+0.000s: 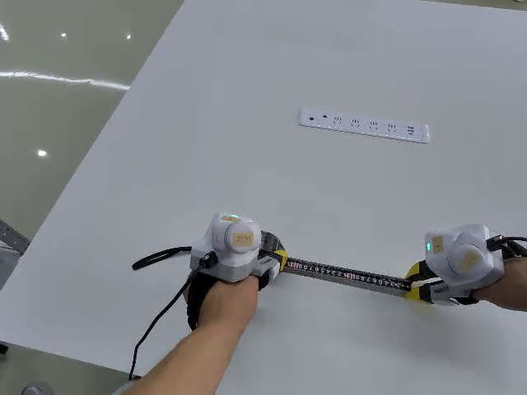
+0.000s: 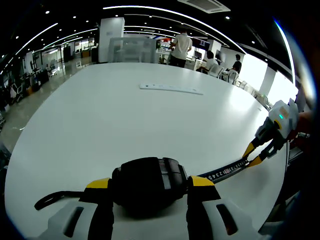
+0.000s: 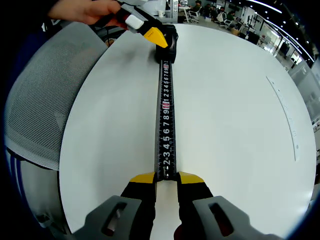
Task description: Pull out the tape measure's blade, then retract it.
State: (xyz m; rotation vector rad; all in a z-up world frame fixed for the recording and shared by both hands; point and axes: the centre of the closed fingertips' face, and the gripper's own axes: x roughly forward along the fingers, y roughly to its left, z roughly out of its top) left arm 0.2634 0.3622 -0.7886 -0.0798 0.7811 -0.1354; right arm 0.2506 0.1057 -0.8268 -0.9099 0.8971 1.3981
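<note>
Left claw (image 2: 150,182) is clamped on the case (image 2: 144,186), the black body held between the yellow tips. The case sits on the white worktop (image 1: 247,148) at about 7 o'clock in the head view. The blade (image 1: 346,274) is out, running from the case toward 3 o'clock and dipping slightly to 4. It's low over the worktop or on it, can't tell which. Right claw (image 3: 166,178) pinches the blade's free end, tips nearly together, with the low scale numbers right at them. In the right gripper view the blade runs straight to 12 o'clock, with the case at the far end. A black strap (image 1: 156,257) lies on the worktop, trailing from the case toward 9 o'clock. A power strip (image 1: 364,125) lies well apart, at 12–1 o'clock from the blade. A mesh chair (image 3: 45,105) sits at 9 o'clock in the right gripper view.
</note>
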